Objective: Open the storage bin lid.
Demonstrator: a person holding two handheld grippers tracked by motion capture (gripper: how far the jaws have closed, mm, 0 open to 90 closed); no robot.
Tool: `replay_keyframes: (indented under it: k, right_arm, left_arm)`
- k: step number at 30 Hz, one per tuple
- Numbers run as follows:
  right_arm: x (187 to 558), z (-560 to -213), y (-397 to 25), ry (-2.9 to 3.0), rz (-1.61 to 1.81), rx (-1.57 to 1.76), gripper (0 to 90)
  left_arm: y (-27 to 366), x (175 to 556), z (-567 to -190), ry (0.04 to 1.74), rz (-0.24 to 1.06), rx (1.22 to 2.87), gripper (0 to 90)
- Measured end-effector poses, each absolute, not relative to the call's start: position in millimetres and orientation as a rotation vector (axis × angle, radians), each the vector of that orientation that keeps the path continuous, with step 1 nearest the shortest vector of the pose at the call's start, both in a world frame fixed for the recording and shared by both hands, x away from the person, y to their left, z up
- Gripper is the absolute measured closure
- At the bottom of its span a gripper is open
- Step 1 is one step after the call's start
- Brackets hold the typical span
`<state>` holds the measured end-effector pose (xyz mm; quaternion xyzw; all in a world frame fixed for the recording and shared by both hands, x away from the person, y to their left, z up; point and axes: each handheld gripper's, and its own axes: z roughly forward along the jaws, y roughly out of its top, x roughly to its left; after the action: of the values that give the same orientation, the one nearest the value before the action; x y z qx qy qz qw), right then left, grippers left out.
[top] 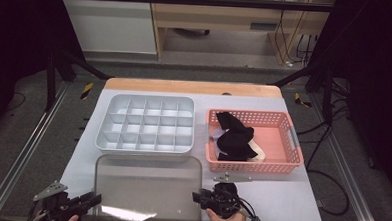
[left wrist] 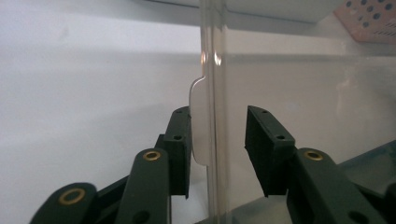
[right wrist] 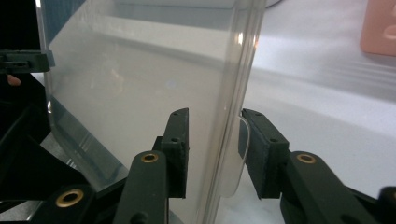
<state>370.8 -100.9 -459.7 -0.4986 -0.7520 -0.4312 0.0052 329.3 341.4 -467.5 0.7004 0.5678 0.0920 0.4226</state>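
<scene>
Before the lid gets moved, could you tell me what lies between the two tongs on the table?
The clear lid spans the stretch between the left tongs and the right tongs in the high view; each straddles one side edge.

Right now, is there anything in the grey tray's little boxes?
No, every compartment of the grey tray looks empty; the black cloth lies in the pink basket.

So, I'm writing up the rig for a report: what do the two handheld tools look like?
Both tools are black. The left tool carries a grey three-cornered plate on top; so does the right tool, which also trails a black cable. Close up, each has two flat black jaws on linked arms with brass-coloured pivot rings and small screw holes.
</scene>
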Motion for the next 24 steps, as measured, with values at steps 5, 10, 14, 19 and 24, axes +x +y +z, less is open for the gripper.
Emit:
replay_keyframes:
  k: [5,10,14,19,24]
  right_arm:
    - [372,-465,-97,-2.376,-1.308,-1.572,58.6]
    - [374,-467,-95,-2.389,-1.295,-1.574,56.7]
    - [375,-470,-95,-2.403,-1.29,-1.563,55.0]
    - [376,-472,-92,-2.416,-1.261,-1.571,51.5]
    - [378,-474,-91,-2.423,-1.255,-1.57,49.9]
  left_arm:
    - [338,331,-470,1.425,0.238,1.789,55.9]
    - [337,332,-472,1.43,0.232,1.798,54.7]
    - [336,333,-473,1.434,0.233,1.811,53.1]
    - [335,335,-474,1.44,0.228,1.821,50.9]
    - [334,337,-474,1.444,0.222,1.826,49.8]
